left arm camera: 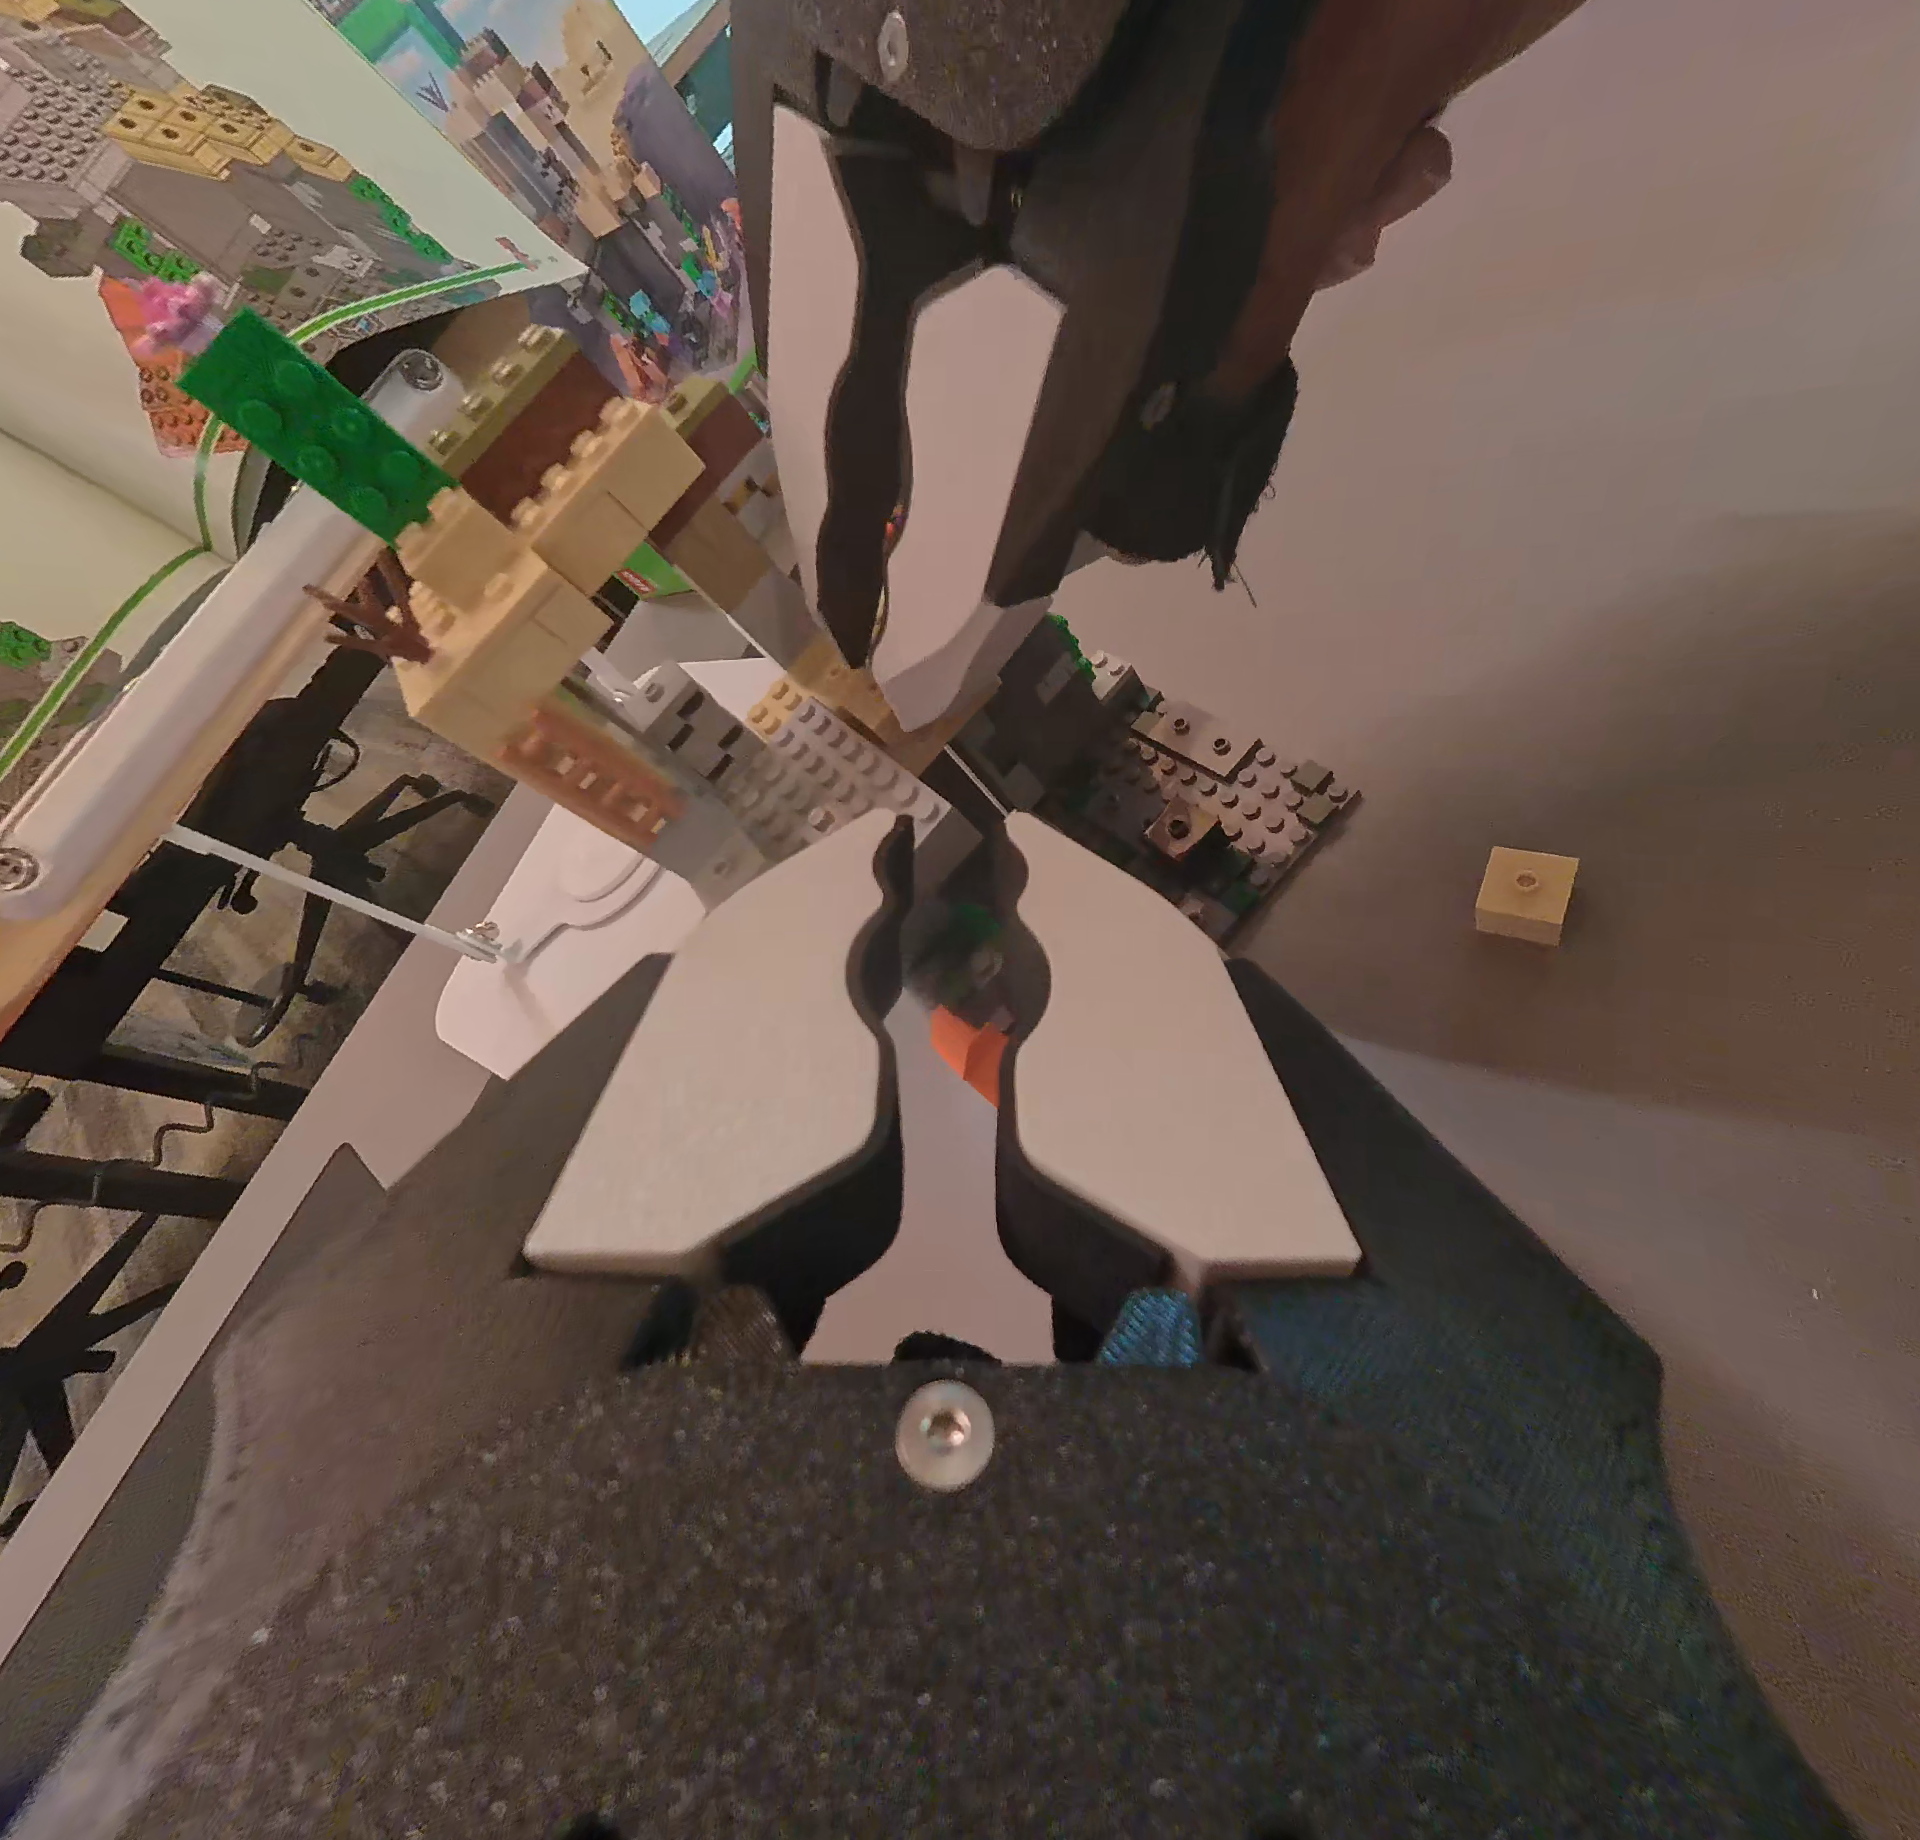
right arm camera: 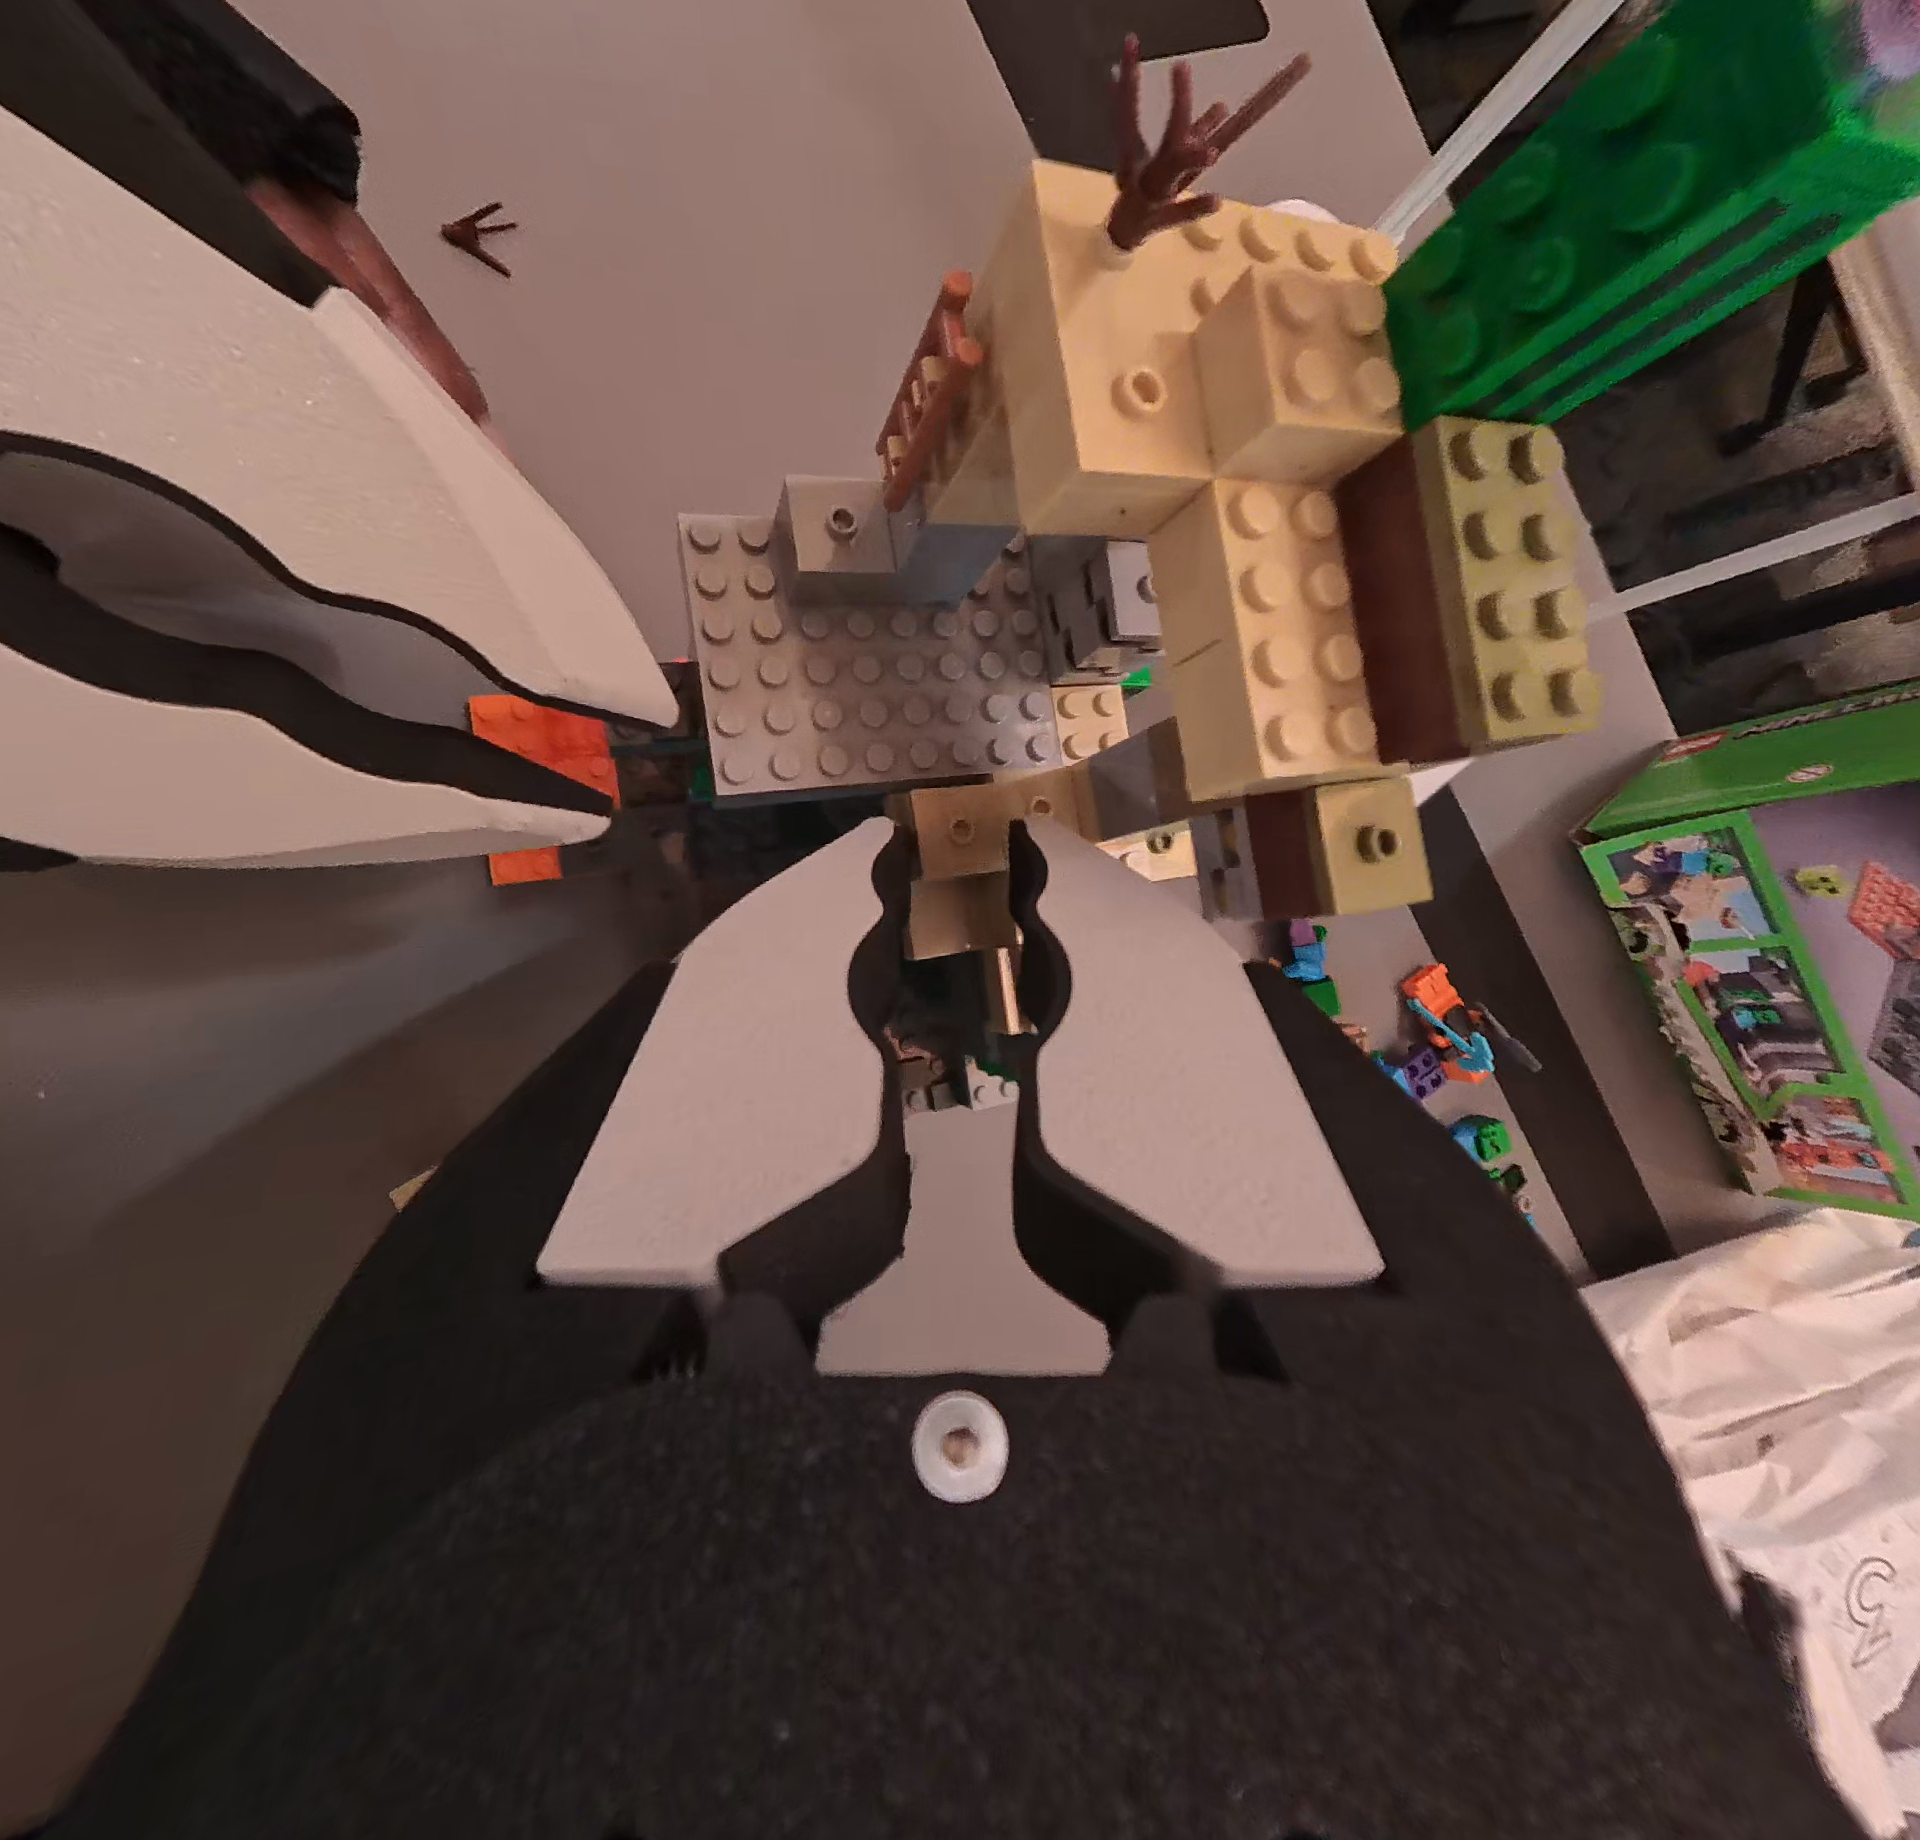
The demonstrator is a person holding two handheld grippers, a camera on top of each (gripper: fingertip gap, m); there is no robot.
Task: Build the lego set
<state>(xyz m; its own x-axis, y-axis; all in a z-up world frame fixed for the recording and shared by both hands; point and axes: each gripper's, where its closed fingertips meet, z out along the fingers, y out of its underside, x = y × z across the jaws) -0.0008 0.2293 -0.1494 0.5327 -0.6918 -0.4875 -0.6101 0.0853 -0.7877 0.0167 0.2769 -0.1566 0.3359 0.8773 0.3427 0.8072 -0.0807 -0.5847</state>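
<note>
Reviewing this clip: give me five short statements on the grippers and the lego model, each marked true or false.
1. The right gripper is clamped on a tan brick of the lego model. True.
2. A loose tan brick lies alone on the table. True.
3. The twig piece on the model is bright blue. False: it is dark brown.
4. The left gripper holds the green plate. False: its fingers are at the model's orange base end.
5. A green set box is beside the model. True.

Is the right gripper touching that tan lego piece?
Touching. In the right wrist view the right gripper has its fingertips closed on both sides of the tan lego piece.
</note>
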